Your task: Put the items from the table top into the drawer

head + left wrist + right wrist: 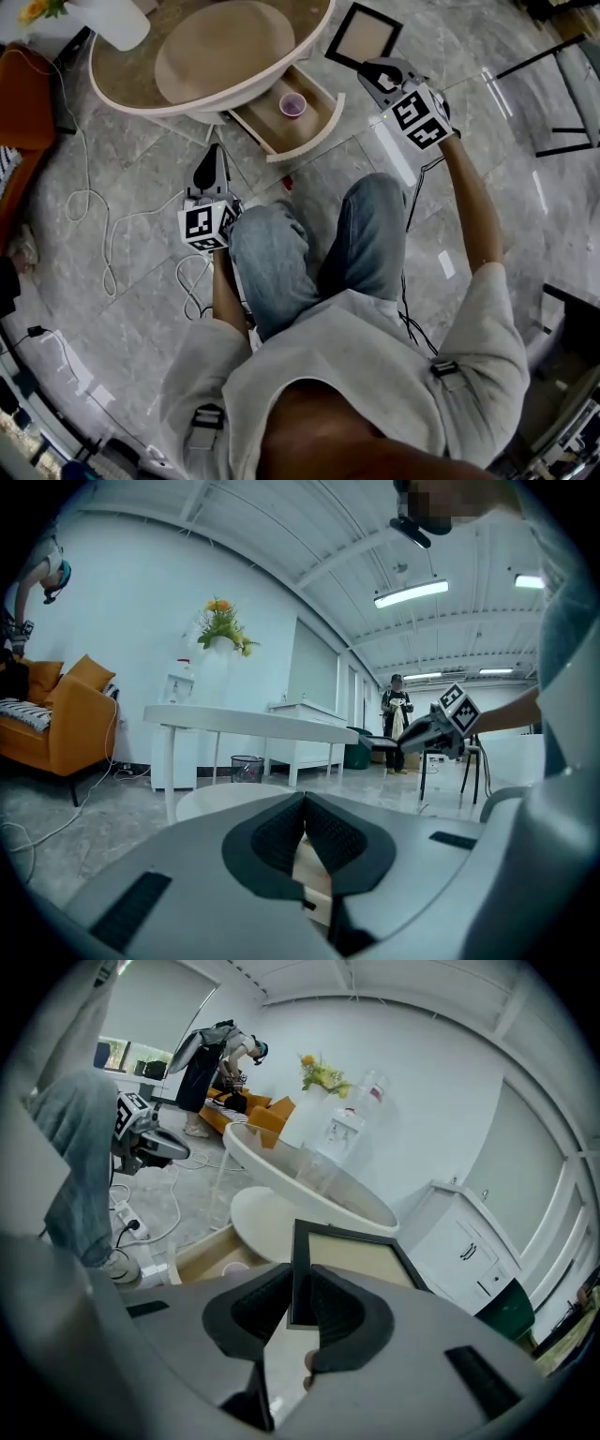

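Observation:
My right gripper (362, 66) is shut on the edge of a black picture frame (364, 36) with a beige inside and holds it in the air to the right of the round table (187, 101). In the right gripper view the frame (361, 1260) stands upright between the pads (337, 1312). Below it the table's wooden drawer (309, 139) is pulled open, with a small pink cup (292, 105) inside. My left gripper (212, 155) hangs low over the floor, left of the drawer, pointing at the table. Its jaws (302, 808) are shut on nothing.
An orange sofa (23, 103) stands at the left, and cables (94, 202) trail over the grey floor. A white vase (112, 23) sits on the tabletop's far left. Black chair legs (562, 94) stand at the right. My knees (319, 244) are just below the drawer.

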### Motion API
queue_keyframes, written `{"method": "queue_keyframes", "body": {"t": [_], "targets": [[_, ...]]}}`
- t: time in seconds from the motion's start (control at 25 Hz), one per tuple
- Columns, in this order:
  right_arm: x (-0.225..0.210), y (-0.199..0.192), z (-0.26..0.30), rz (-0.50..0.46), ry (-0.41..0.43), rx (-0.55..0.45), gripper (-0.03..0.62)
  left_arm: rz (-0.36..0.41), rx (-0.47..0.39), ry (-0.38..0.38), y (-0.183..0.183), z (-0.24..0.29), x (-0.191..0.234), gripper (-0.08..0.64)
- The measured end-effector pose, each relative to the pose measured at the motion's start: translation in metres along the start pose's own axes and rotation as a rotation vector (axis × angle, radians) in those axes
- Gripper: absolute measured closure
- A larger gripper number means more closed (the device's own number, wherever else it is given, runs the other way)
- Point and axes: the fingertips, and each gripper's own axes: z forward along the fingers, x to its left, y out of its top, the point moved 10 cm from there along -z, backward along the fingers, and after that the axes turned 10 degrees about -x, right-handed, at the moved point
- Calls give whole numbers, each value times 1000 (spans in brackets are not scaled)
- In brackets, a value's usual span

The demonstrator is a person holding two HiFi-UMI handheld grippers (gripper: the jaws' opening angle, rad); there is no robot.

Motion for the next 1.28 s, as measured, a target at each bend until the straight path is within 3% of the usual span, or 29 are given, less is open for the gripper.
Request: {"method": "queue_keyframes", "body": {"t": [0.32,0.72,1.28], "targets": [[61,-45,34,38,161,89,508,3,19,34,-7,-14,8,545],[116,-75,53,-40,382,248,508,-22,21,43,-16,-17,8,545],[141,-96,89,-37,519,386,508,-31,24,78,-22,-19,18,545]]}}
